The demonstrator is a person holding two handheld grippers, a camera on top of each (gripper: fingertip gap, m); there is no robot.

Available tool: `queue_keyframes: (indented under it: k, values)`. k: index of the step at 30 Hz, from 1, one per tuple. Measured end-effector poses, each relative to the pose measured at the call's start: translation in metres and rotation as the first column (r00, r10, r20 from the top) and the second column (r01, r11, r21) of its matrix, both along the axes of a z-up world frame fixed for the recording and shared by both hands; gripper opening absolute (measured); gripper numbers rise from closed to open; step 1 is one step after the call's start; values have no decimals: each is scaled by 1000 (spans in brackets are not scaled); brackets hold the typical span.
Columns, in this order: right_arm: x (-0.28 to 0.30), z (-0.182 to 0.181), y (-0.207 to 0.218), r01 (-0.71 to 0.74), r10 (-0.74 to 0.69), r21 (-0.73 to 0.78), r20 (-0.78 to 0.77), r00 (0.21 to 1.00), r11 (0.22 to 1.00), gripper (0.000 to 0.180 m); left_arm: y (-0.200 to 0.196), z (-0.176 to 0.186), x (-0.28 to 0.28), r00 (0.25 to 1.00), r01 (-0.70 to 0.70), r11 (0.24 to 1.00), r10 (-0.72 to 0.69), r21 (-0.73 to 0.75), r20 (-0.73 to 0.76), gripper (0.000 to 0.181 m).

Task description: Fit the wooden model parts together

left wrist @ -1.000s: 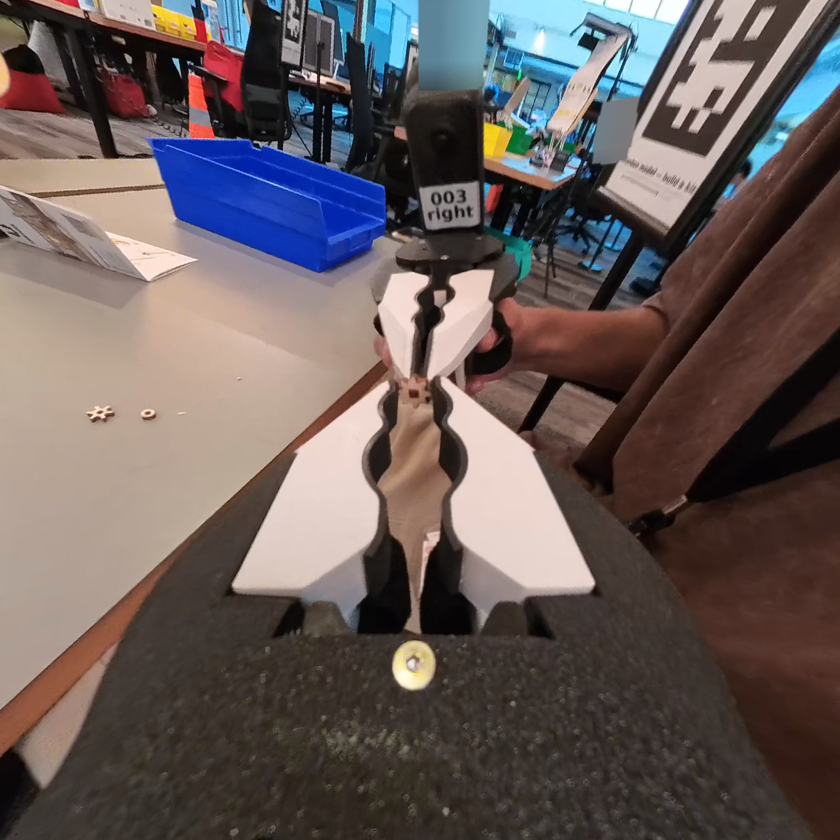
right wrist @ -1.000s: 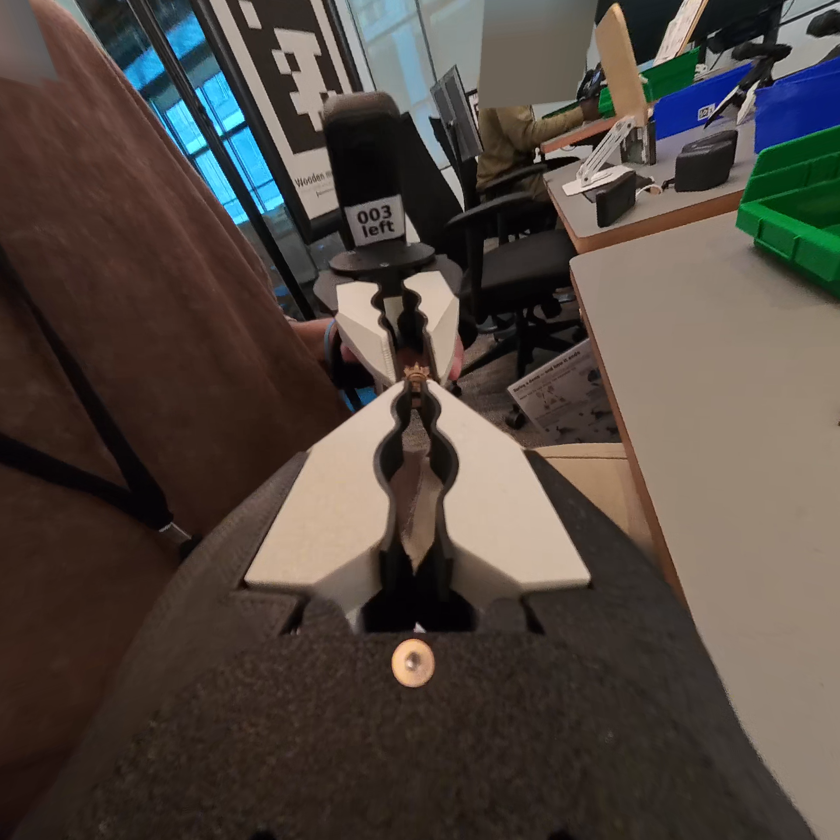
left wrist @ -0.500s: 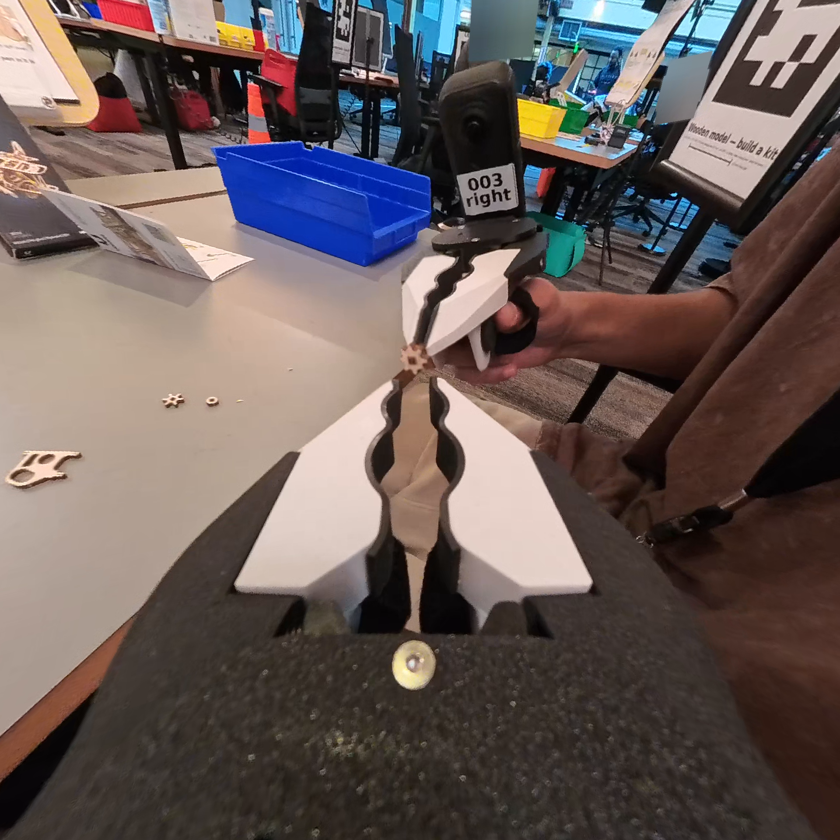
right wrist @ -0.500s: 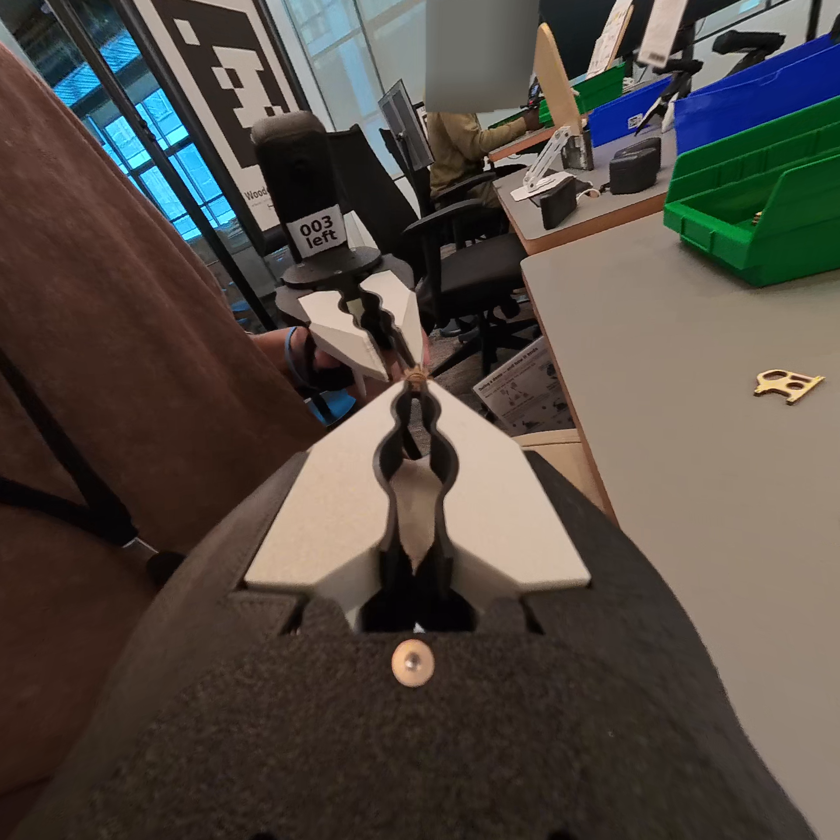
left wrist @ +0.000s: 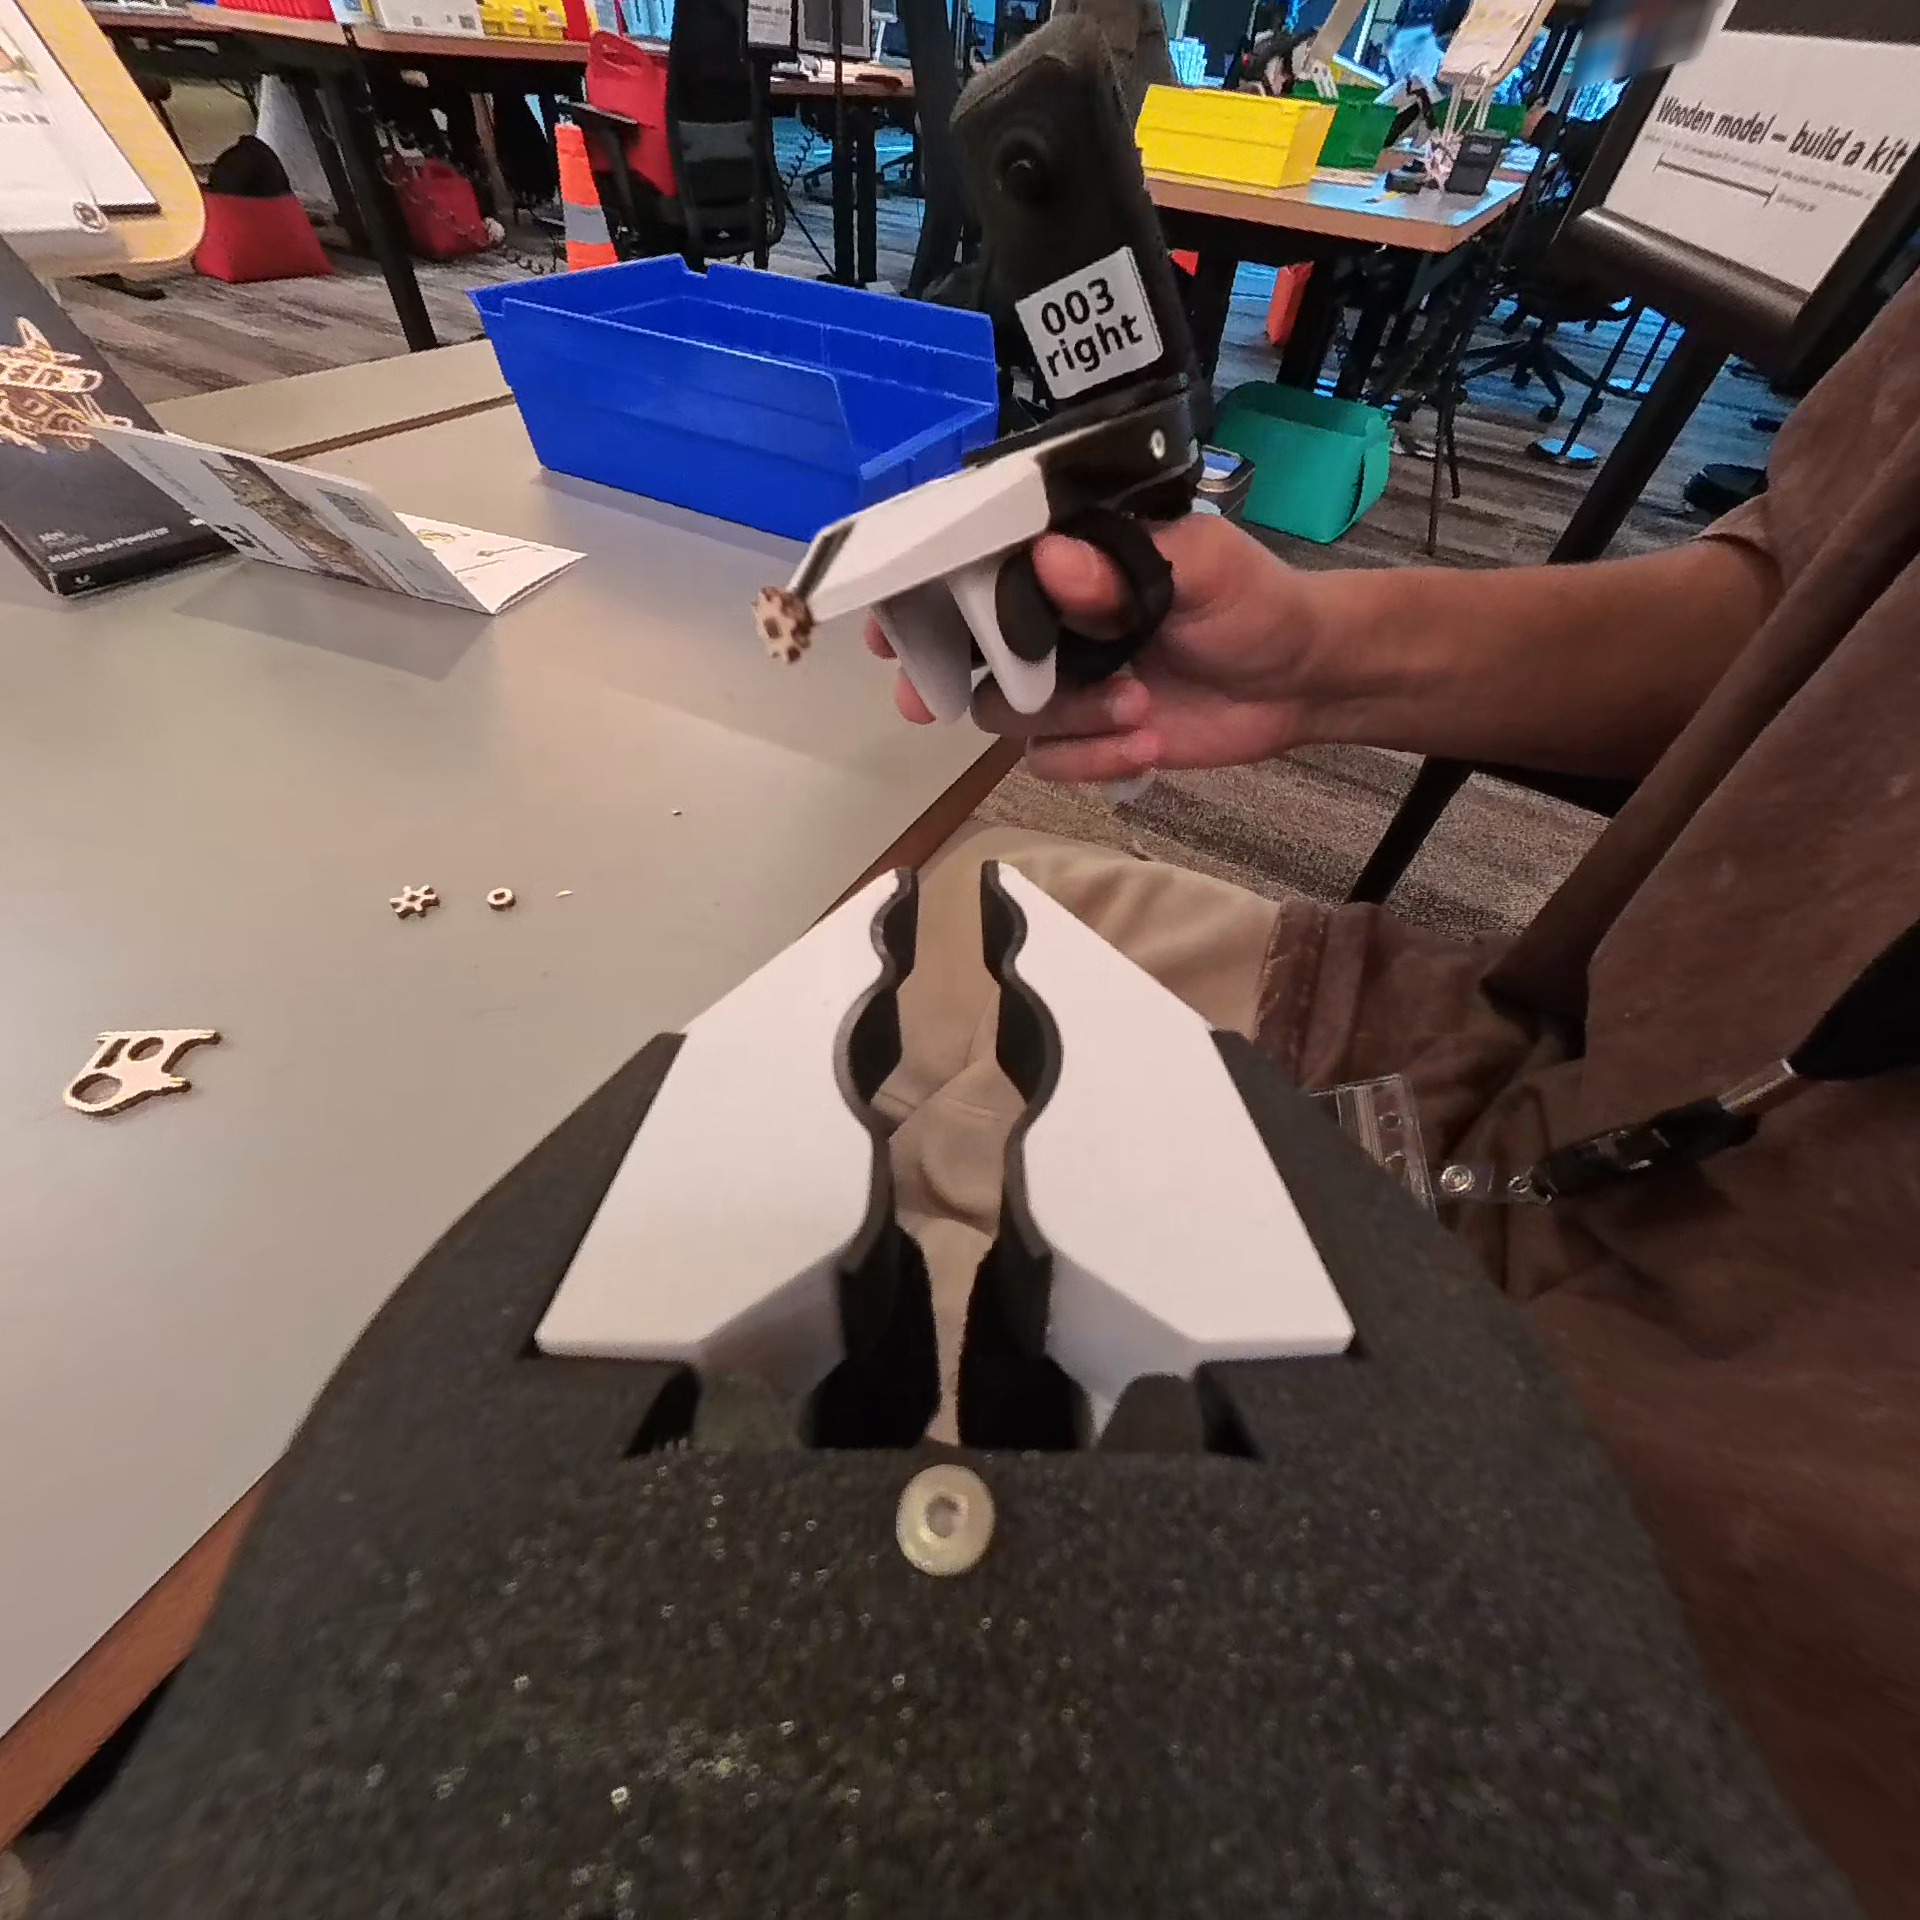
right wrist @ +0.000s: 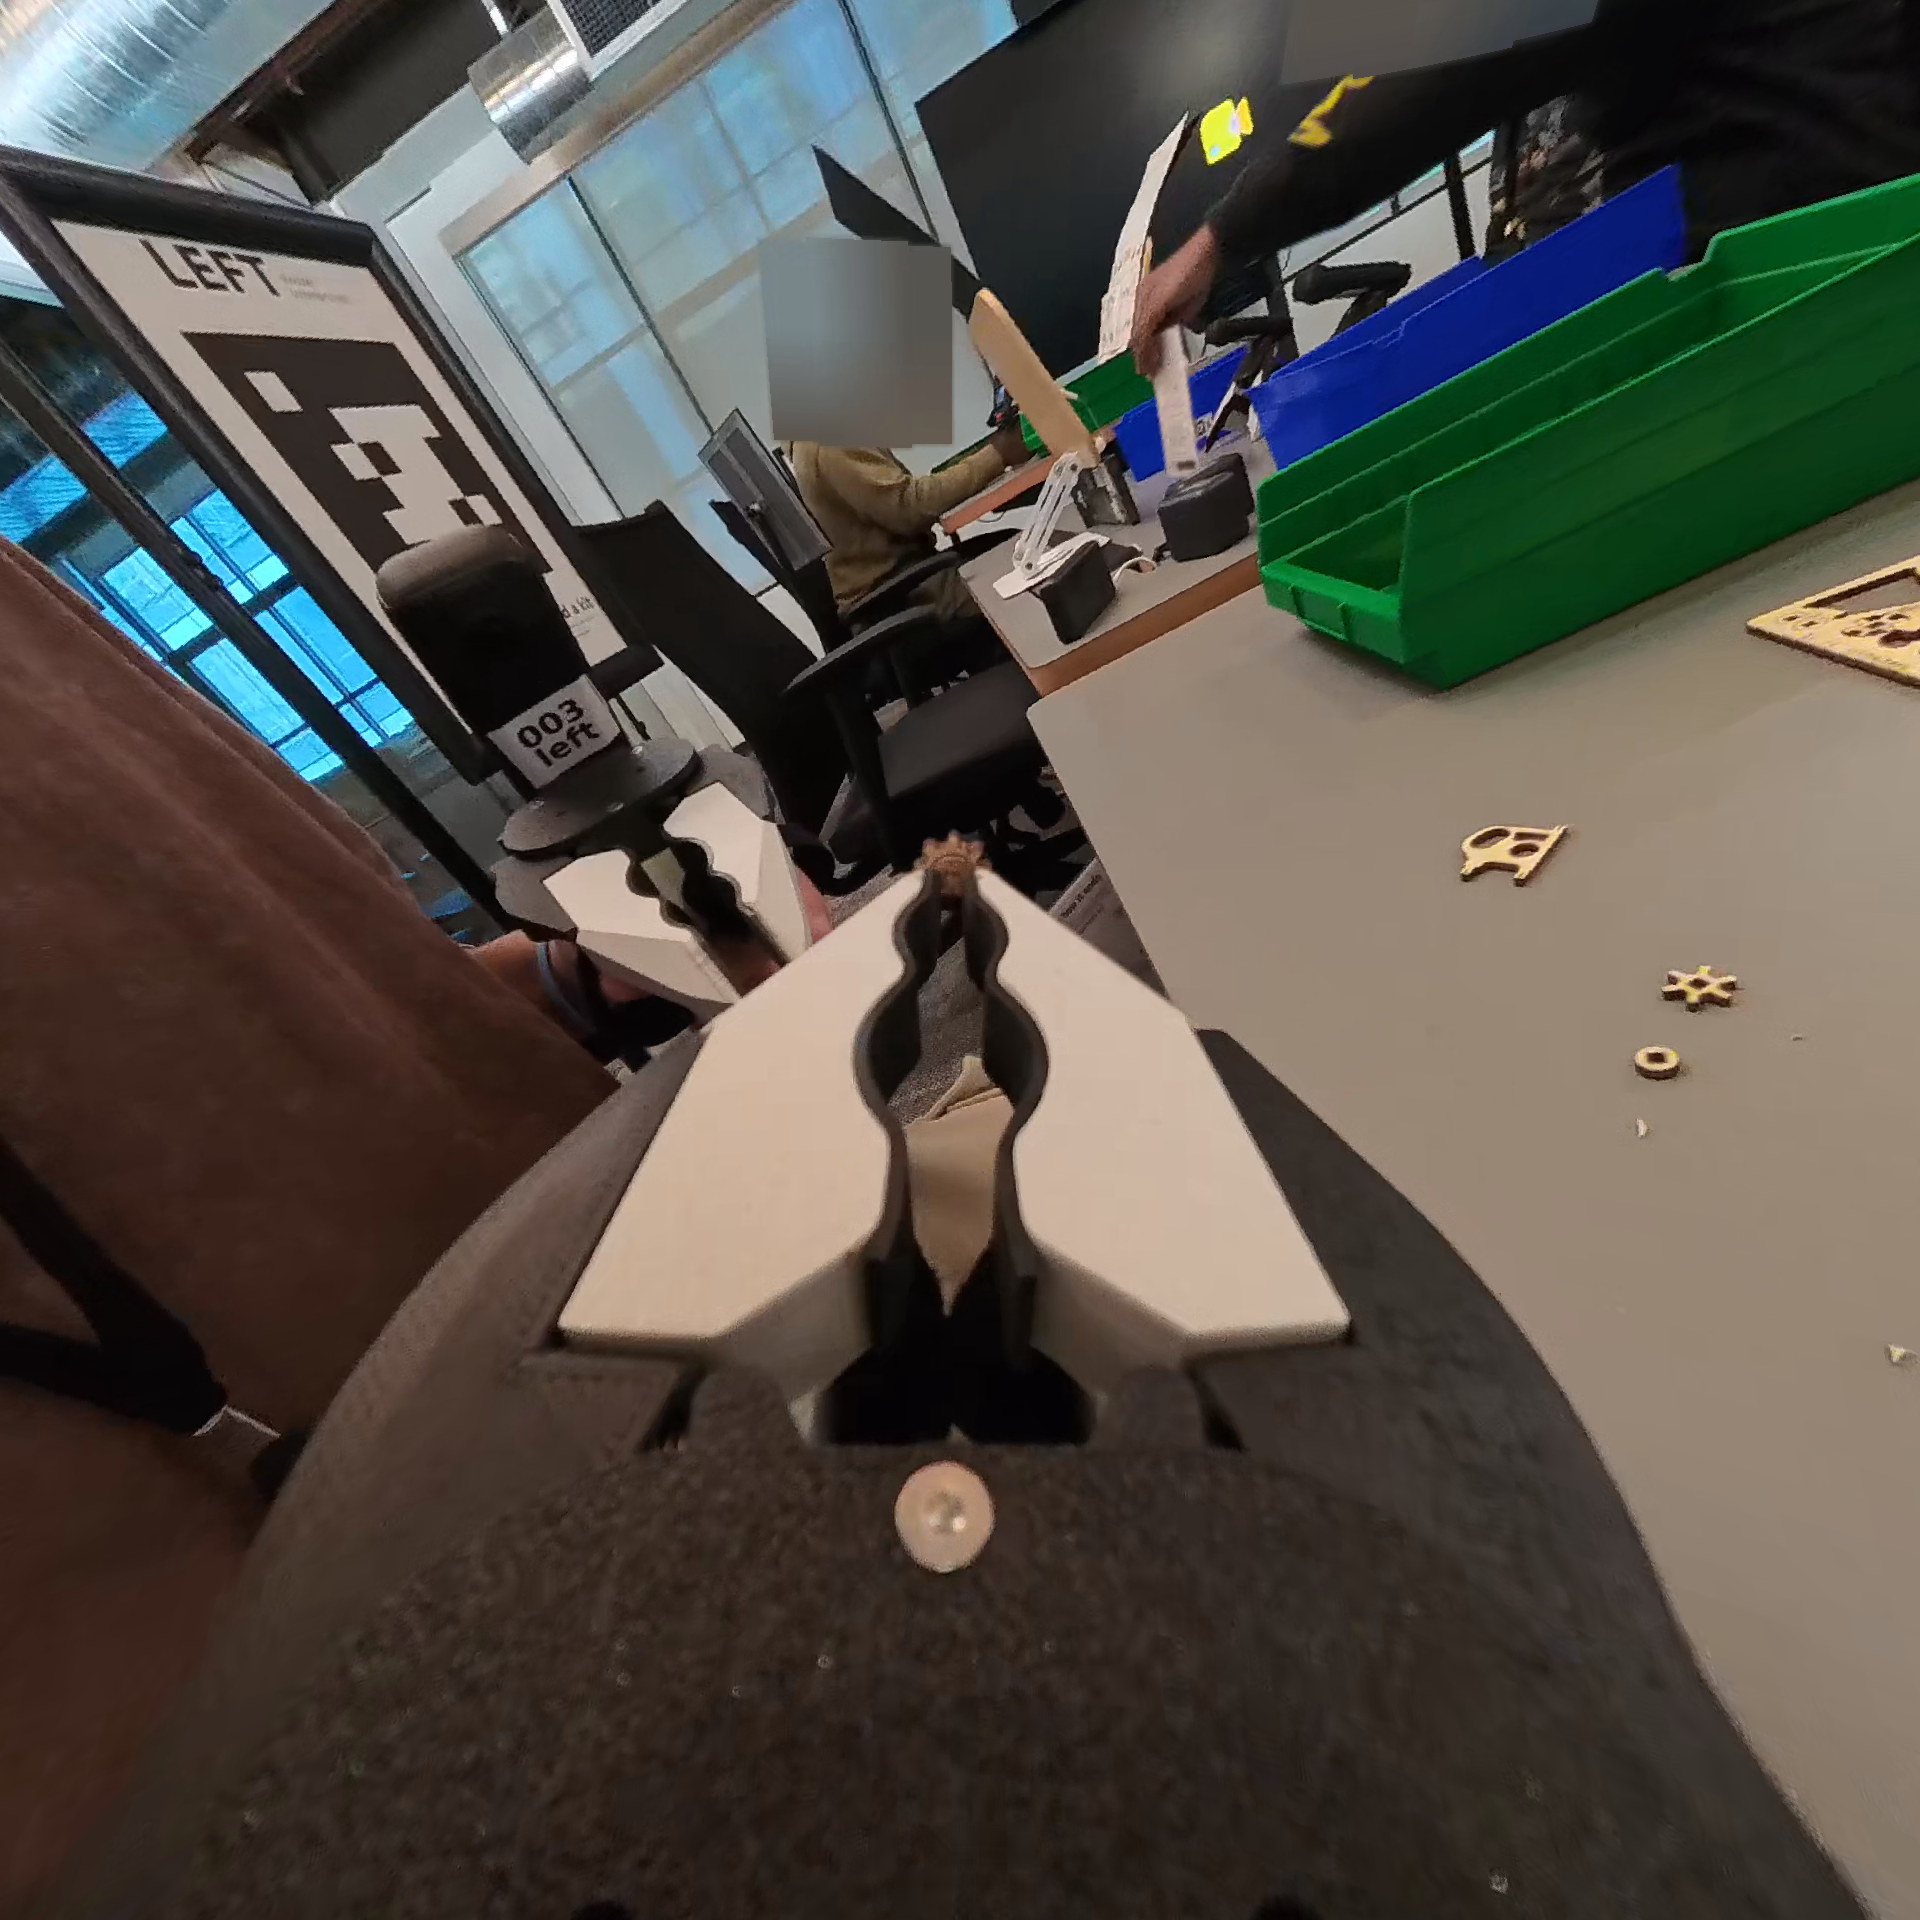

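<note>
While right gripper pinches toothed wooden gear, left gripper fingers spread, empty.

Inventory by kind:

- Tools: two, the left tool and the right tool.
- Wooden gears: one, the gear at the right tool's tip.
- Loose wooden parts on the worktop: three, a star piece, a ring at its 3 o'clock, and a plate with holes.
- Blue bins on this worktop: one, the blue bin.
- Green bins: one, the green bin.
- Leaflets: one, the leaflet.
</note>
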State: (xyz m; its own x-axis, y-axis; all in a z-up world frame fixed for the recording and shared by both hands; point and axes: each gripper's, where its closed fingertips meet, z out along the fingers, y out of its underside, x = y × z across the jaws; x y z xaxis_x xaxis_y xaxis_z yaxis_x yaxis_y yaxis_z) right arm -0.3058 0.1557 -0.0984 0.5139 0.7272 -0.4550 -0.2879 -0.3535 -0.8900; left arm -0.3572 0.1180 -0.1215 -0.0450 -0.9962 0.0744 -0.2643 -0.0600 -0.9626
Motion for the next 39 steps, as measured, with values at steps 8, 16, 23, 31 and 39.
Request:
queue_keyframes:
  k: [8,16,23,31,39]
  values:
    - [-1,-2,1,5,-5,0,14,1000,1000,3,0,-1,0,1000,-3,1000,3,1,-3,9]
    - [0,-3,2,9,-9,-6,15,1000,1000,2,0,-3,-1,1000,-2,1000,2,3,-12,10]
    - [-1,-4,2,7,-7,-8,18,1000,1000,2,0,-3,-1,1000,-1,1000,1,5,-14,10]
    - [13,-4,7,50,-49,-1,31,998,999,2,2,-3,-1,1000,-9,1000,9,6,-15,10]
    - [66,-17,28,202,-200,-9,118,973,979,3,43,-18,4,987,-138,989,133,-46,-91,9]
